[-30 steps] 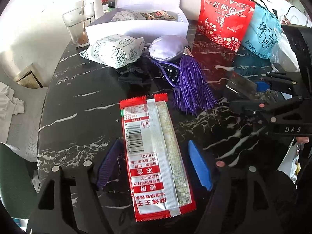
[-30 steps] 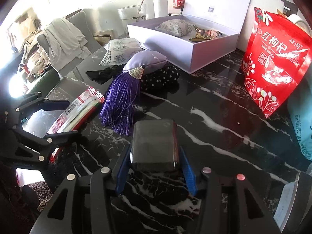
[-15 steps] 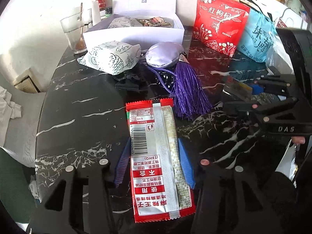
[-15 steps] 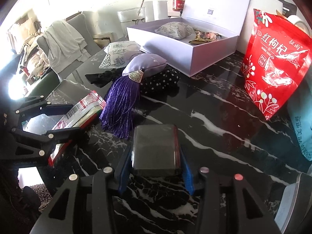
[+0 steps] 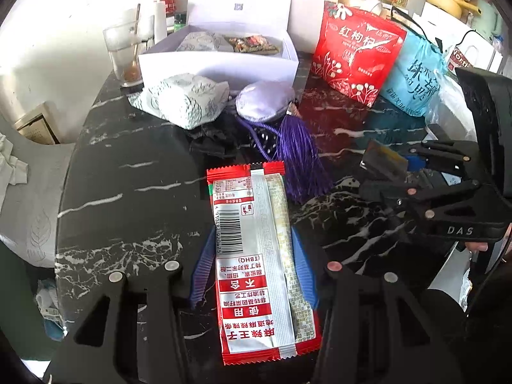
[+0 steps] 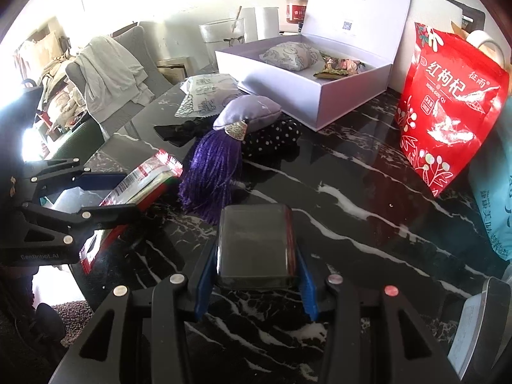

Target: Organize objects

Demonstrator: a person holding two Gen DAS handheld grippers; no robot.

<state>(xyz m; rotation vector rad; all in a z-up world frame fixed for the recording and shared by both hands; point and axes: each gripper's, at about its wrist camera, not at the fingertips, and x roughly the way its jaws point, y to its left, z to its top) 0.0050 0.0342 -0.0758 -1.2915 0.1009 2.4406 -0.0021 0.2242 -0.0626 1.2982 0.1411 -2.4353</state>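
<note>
Left gripper (image 5: pixel 252 265) jaws clamp the red snack packet (image 5: pixel 256 249); right gripper (image 6: pixel 256 268) jaws clamp a dark rectangular block (image 6: pixel 256 246), its far face hidden.

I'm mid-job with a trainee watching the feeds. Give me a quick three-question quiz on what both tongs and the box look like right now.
1. True or false: the left tongs are closed on the red snack packet.
2. What do the right tongs hold? A) the purple tassel sachet B) a dark flat box C) a glass jar
3. Fill in: the white gift box on the black marble table has its lid ____.

Key: 1 true; 2 B; 3 open, with a patterned pouch and a snack pack inside.
</note>
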